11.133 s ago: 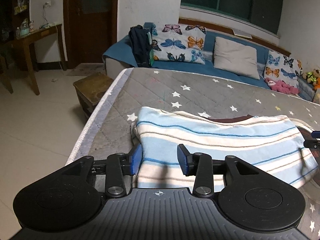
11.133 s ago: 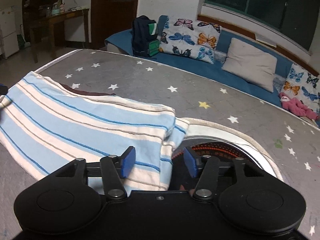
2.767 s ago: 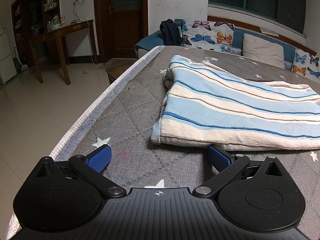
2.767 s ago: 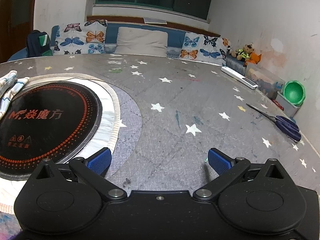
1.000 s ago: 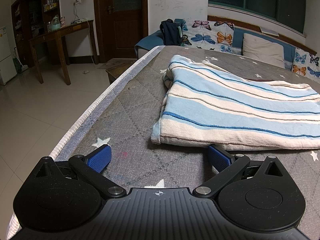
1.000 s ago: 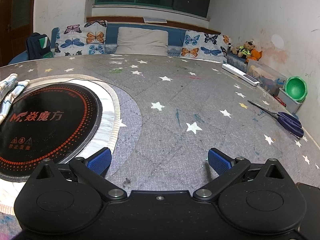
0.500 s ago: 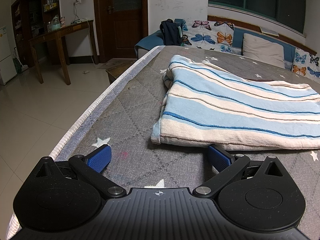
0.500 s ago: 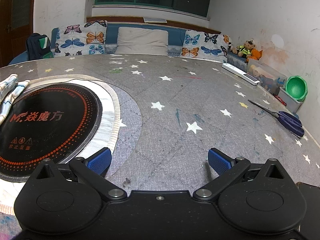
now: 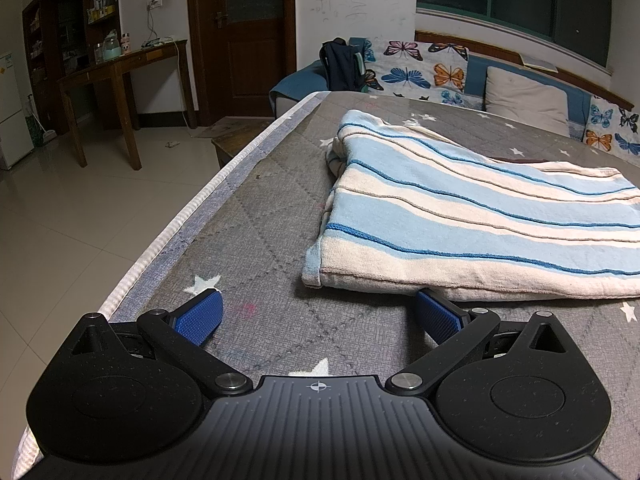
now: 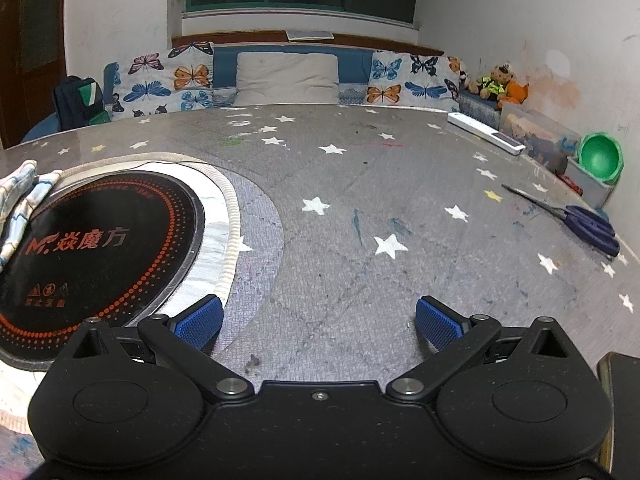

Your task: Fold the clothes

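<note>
So everything here sits on this big grey quilted table cover (image 9: 256, 216) with little white stars printed on it, and I'll place things off that. Closest in, both grippers are parked low at its near edge. The left gripper (image 9: 318, 316) has its blue pads spread wide with nothing between them, and the right-hand pad is just about at the hem of the folded striped garment (image 9: 472, 216). The right gripper (image 10: 318, 322) is spread just as wide over bare cover, holding nothing.

The garment lies flat in a neat folded stack, cream and light blue bands with thin dark blue lines, near the left edge of the cover. To its right, set into the cover, there's a round black induction hob (image 10: 92, 252) with red lettering and a pale cloth ring around it; one corner of the garment shows right at its left rim.

Further over to the right side of the cover lie blue-handled scissors (image 10: 584, 224), then a white power strip (image 10: 486, 134) and a green bowl (image 10: 600, 156) on a bin.

Past the far edge: a bench with butterfly cushions (image 10: 168, 80), a dark backpack (image 9: 340, 64), some stuffed toys (image 10: 496, 84), dark windows. Off the left edge there's tiled floor (image 9: 60, 220), a wooden desk (image 9: 120, 76) and a brown door (image 9: 244, 32).
</note>
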Demonstrator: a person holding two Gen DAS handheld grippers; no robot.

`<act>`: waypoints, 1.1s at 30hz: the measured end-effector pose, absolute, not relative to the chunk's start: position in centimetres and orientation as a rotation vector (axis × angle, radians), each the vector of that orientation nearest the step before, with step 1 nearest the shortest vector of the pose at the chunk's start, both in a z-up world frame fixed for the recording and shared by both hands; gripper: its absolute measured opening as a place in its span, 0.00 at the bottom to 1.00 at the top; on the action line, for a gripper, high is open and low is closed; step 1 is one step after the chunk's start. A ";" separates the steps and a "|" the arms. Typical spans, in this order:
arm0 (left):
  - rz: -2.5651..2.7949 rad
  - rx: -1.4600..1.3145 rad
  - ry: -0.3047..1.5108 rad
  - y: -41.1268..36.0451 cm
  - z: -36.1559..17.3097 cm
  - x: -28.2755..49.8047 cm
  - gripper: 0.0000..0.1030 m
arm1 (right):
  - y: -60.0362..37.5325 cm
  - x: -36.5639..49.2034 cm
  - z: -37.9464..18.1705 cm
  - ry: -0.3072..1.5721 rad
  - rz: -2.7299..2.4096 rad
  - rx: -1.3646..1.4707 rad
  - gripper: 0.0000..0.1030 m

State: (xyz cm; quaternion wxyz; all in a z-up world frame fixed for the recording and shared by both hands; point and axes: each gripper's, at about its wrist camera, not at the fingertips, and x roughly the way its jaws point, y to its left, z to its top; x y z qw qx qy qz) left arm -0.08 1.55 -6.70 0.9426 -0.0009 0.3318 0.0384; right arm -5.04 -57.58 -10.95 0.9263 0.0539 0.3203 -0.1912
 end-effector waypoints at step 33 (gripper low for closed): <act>0.078 -0.002 0.677 1.6 -6.7 -0.1 1.00 | -57.3 -5.4 -10.9 0.657 -0.385 0.130 1.00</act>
